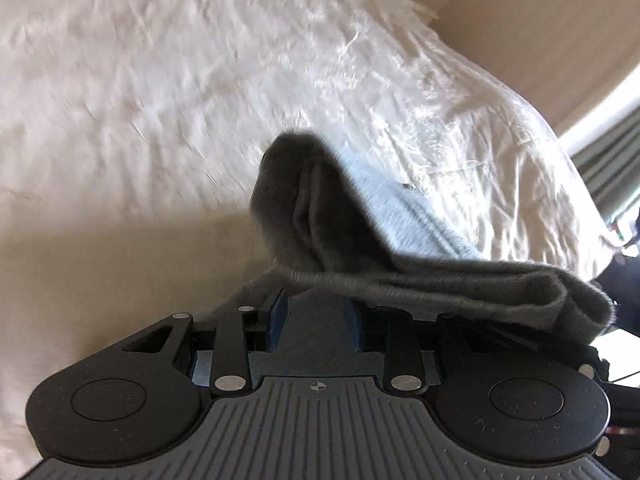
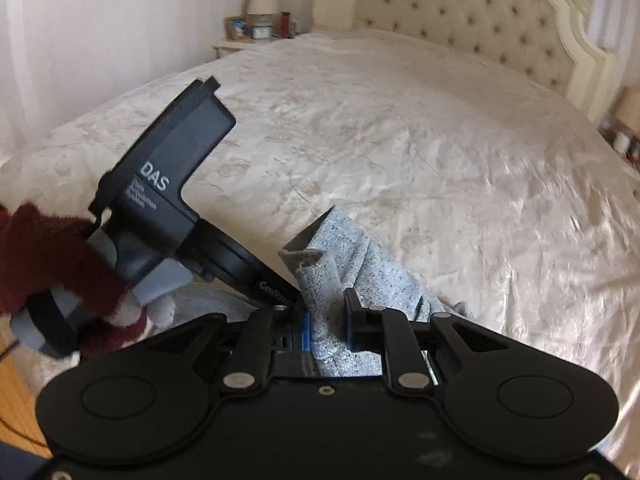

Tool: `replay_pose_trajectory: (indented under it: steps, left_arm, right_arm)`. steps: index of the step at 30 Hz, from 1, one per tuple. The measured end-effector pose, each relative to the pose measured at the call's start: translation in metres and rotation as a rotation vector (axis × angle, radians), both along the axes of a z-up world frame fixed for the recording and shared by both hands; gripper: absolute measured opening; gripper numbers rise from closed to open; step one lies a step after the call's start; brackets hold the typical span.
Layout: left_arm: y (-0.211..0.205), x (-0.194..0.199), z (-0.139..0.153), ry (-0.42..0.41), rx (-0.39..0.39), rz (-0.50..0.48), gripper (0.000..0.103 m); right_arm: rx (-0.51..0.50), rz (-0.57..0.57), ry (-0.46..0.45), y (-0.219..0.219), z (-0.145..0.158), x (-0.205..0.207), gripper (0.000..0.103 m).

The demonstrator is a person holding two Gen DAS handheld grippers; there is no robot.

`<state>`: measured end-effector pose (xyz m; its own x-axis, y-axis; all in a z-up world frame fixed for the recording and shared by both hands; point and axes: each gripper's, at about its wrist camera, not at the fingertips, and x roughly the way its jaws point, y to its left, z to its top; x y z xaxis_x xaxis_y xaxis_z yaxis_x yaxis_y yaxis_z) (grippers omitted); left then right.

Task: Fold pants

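The grey pants (image 1: 344,236) hang bunched in front of my left gripper (image 1: 315,312), whose blue pads are closed on a ribbed edge of the fabric, above the white bed (image 1: 160,92). In the right wrist view my right gripper (image 2: 327,320) is shut on another part of the pants (image 2: 340,264), light grey and speckled here, lifted over the bed (image 2: 440,140). The left gripper's body (image 2: 168,200), held by a hand in a dark red sleeve (image 2: 52,256), shows close on the left. The rest of the pants is hidden below the grippers.
A tufted cream headboard (image 2: 460,12) stands at the far end of the bed. A nightstand with a lamp (image 2: 262,0) and small items is at the back left. A wall and curtains (image 1: 612,160) lie right of the bed.
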<state>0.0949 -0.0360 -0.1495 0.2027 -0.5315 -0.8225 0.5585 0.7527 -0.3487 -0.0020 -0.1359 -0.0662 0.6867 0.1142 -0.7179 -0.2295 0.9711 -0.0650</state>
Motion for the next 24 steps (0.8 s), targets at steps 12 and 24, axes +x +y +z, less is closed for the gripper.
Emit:
replay_pose_trajectory:
  steps: [12, 24]
  left_arm:
    - [0.096, -0.049, -0.045, 0.025, 0.243, 0.17, 0.03]
    - [0.1, -0.036, 0.009, -0.101, 0.22, 0.403, 0.031]
  right_arm:
    - [0.074, 0.267, 0.124, 0.092, -0.055, -0.026, 0.017]
    - [0.144, 0.161, 0.114, 0.057, -0.04, -0.032, 0.039]
